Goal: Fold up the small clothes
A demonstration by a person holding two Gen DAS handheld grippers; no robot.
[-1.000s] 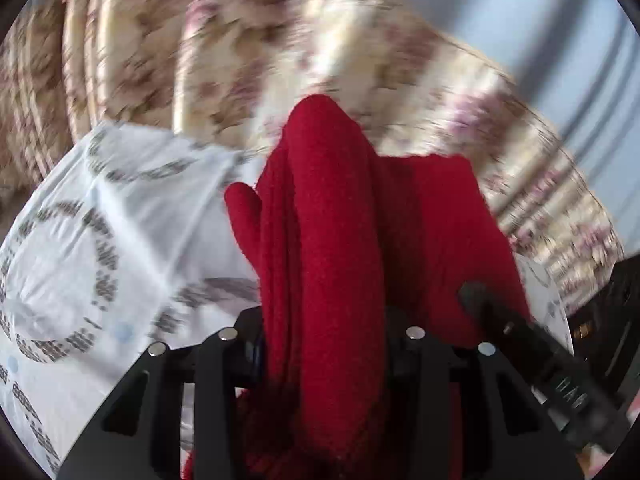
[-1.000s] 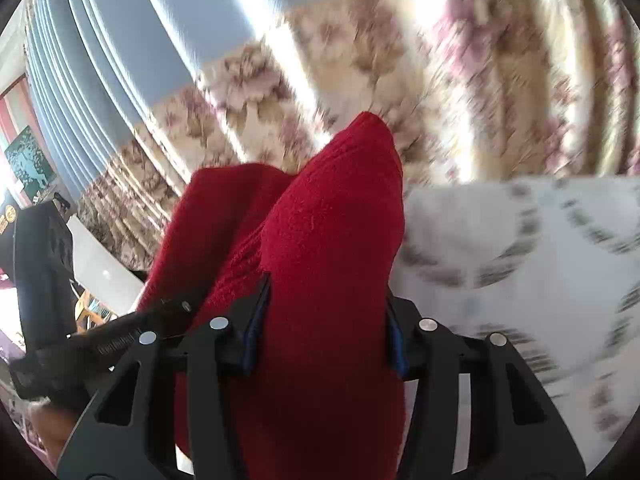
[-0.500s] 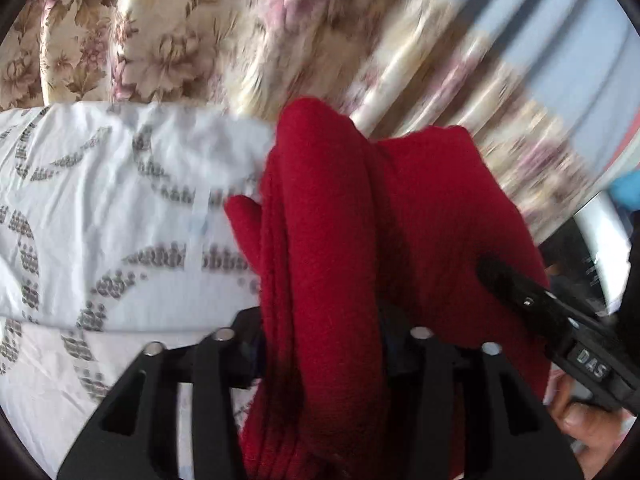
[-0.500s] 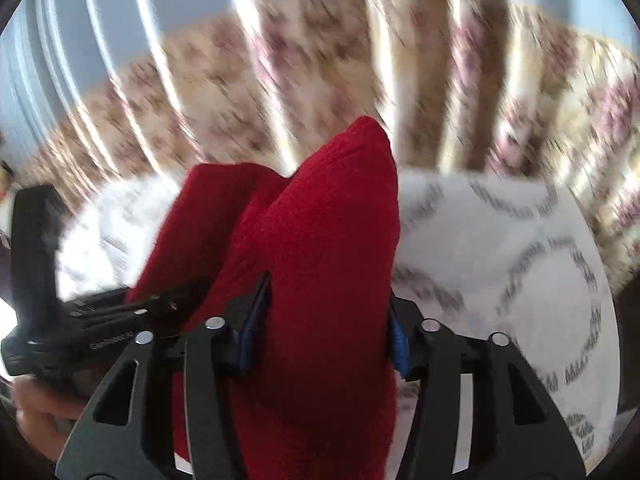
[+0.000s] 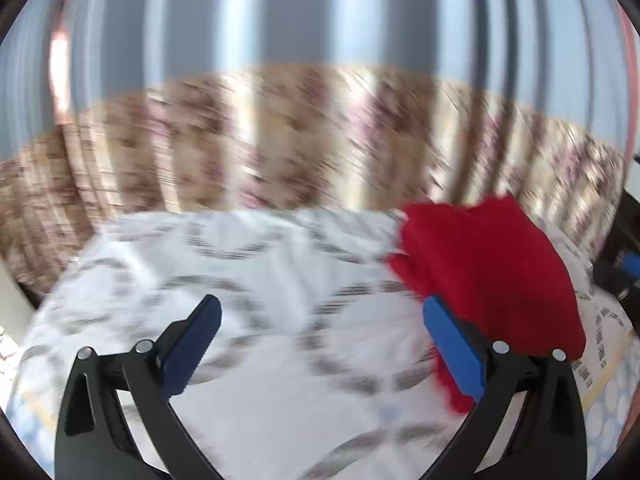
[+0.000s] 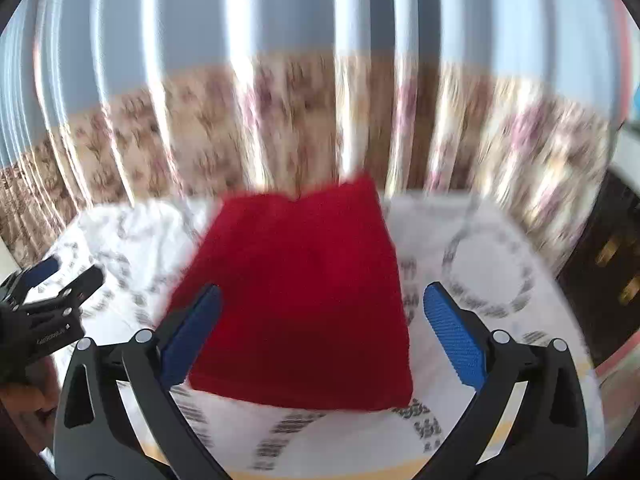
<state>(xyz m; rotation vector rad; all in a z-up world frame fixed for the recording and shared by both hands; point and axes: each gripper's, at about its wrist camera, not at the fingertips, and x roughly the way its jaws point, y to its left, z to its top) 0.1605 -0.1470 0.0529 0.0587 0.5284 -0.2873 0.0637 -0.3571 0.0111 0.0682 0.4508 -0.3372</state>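
No brand or label can be read: the left hand-held gripper (image 6: 48,284), seen at the left edge of the right wrist view, carries a small line of white lettering on its black body, too blurred to make out.

The left hand-held gripper (image 5: 320,336) has just been opening and its jaws now stand wide apart, with only the patterned white sheet (image 5: 248,280) between them. The red garment (image 5: 484,272) lies folded on the sheet, off to the right of this gripper; its near edge sits behind the right blue pad (image 5: 452,348), and whether they touch I cannot tell.

The right hand-held gripper (image 6: 320,332) has likewise just been opening and is spread wide. The red garment (image 6: 304,300) lies flat on the sheet (image 6: 480,264) between its pads, neither pad pressing on it.

Behind the sheet hangs a floral curtain (image 6: 280,128), blurred.
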